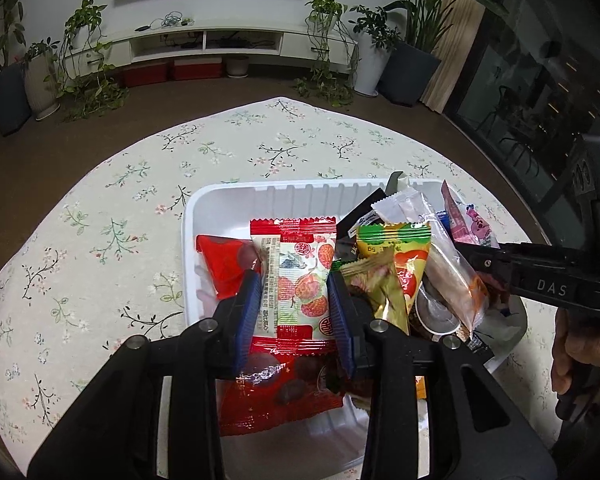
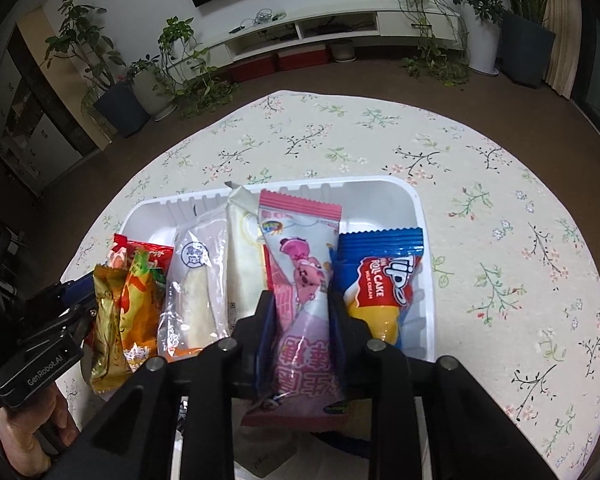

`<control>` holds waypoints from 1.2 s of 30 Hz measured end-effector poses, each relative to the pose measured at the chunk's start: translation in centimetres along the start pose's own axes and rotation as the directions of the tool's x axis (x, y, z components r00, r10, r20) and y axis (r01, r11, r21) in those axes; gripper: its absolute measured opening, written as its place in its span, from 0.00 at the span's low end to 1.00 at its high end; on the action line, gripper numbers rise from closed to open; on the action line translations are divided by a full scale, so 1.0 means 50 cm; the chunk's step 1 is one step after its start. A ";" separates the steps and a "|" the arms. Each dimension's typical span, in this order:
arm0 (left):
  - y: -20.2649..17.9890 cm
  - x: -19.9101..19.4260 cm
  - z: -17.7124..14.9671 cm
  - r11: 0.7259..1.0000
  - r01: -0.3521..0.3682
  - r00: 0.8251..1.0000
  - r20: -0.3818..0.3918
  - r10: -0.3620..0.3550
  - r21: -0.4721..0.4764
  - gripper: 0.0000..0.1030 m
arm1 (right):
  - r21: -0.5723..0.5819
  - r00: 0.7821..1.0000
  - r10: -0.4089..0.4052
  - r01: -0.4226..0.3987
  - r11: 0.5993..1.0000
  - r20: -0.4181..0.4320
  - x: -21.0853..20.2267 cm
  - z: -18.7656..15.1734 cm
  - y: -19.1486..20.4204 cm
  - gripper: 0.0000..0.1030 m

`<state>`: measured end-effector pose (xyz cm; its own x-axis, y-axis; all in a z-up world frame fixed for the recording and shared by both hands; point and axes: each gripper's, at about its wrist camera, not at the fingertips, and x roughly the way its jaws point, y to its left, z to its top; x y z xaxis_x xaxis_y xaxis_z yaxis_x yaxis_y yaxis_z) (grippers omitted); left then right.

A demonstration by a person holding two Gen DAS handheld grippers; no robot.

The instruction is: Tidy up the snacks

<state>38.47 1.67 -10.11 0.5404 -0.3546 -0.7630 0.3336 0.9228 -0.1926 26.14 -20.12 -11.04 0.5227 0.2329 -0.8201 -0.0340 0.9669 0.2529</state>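
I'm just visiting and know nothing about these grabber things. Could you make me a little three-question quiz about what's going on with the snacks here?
1. True or false: both grippers are holding a snack packet.
2. Which packet lies just right of the one the right gripper holds? A) a green tea bag B) the blue roll cake packet C) a banana
3. Fill in: the snacks sit in a white ____.

Key:
1. True. The left gripper is shut on the strawberry-print packet; the right one is shut on the pink pig packet.
2. B.
3. Tray, which stands on the floral tablecloth.
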 end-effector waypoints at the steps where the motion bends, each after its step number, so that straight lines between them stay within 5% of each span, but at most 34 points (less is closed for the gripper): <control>1: 0.000 0.001 0.001 1.000 0.002 1.000 0.001 -0.002 -0.002 0.33 | -0.001 1.000 0.002 -0.002 1.000 0.002 -0.001 0.001 0.000 0.30; 8: 0.003 -0.014 -0.002 1.000 0.003 1.000 0.025 -0.003 -0.024 0.54 | 0.000 1.000 -0.006 0.006 1.000 0.029 -0.019 0.000 0.008 0.49; 19: 0.001 -0.090 -0.014 0.998 -0.011 0.995 0.095 0.017 -0.055 0.74 | 0.010 0.994 -0.029 0.028 1.000 0.102 -0.085 -0.009 0.017 0.61; 25: -0.027 -0.199 -0.042 0.990 -0.128 0.971 0.195 0.137 -0.061 0.98 | 0.016 0.975 -0.007 0.003 1.000 0.220 -0.179 -0.043 0.030 0.84; 29: -0.076 -0.301 -0.080 0.963 -0.264 0.914 0.308 0.266 -0.049 1.00 | -0.010 0.920 0.013 -0.010 1.000 0.392 -0.283 -0.090 0.055 0.95; 32: -0.123 -0.379 -0.115 0.943 -0.328 0.863 0.388 0.324 -0.057 1.00 | -0.039 0.834 0.042 -0.025 0.999 0.550 -0.376 -0.138 0.077 1.00; 34: -0.155 -0.430 -0.141 0.913 -0.398 0.809 0.435 0.395 -0.088 1.00 | -0.073 0.763 0.056 -0.012 0.997 0.644 -0.442 -0.173 0.098 1.00; 36: -0.187 -0.472 -0.166 0.862 -0.488 0.735 0.468 0.491 -0.138 1.00 | -0.097 0.687 0.050 0.029 0.995 0.725 -0.500 -0.206 0.117 1.00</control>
<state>16.18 2.66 4.61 0.9222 0.1220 -0.3668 -0.0826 0.9892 0.1214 4.11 -19.21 5.66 0.9748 0.1332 -0.1789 -0.1011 0.9788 0.1779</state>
